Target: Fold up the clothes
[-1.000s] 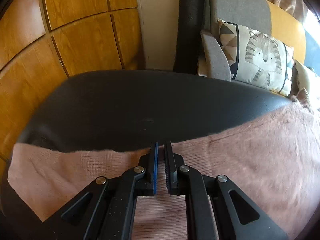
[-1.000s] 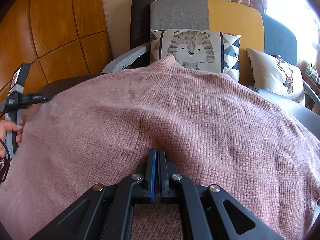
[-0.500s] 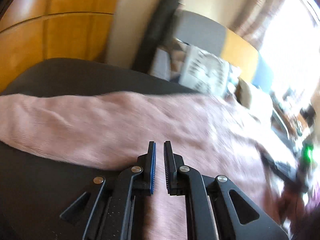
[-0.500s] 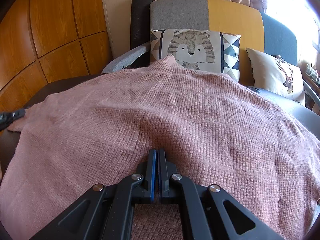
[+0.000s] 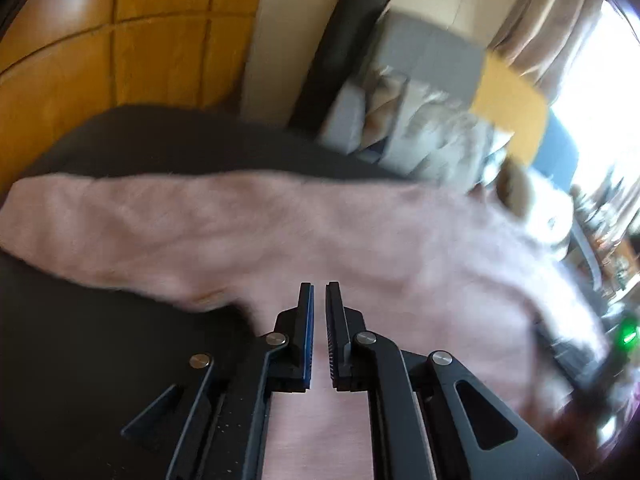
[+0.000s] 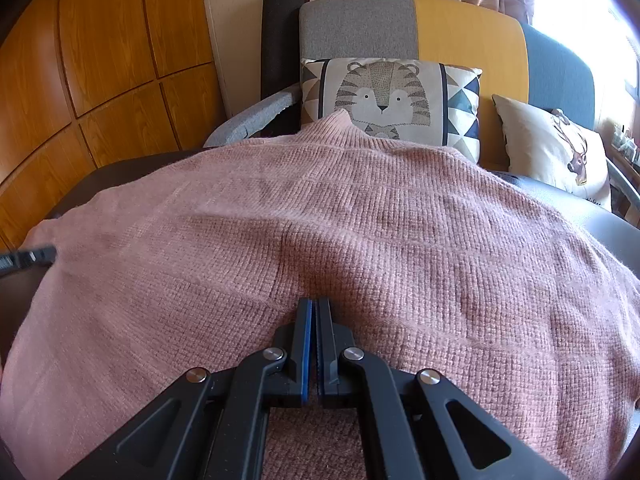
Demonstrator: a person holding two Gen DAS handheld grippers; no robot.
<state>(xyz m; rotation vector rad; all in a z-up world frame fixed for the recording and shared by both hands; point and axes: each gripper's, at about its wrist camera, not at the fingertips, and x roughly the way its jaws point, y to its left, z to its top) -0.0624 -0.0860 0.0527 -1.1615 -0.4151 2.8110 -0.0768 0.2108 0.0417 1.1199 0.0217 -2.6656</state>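
Observation:
A pink knitted sweater [image 6: 360, 220] lies spread over a dark table [image 6: 120, 168]. Its neck points at the sofa. In the left wrist view, which is blurred, one sleeve [image 5: 120, 232] stretches out to the left across the dark table [image 5: 100, 360]. My left gripper [image 5: 319, 286] hovers over the sweater [image 5: 400, 248] near where that sleeve joins the body. It is shut but for a slim gap, and no cloth shows pinched in it. My right gripper [image 6: 315, 300] is shut, tips resting on the sweater's near part. A left fingertip [image 6: 28, 260] pokes in at the sweater's left edge.
Behind the table stands a grey, yellow and blue sofa with a tiger cushion [image 6: 384, 96] and a deer cushion [image 6: 560, 156]. A black roll [image 6: 280, 32] leans beside it. Wooden wall panels [image 6: 100, 60] fill the left side.
My left gripper left the sleeve's far edge, swung right and now looks along the sweater's body. In the right wrist view the hand has gone; only a fingertip remains. My right gripper stayed put.

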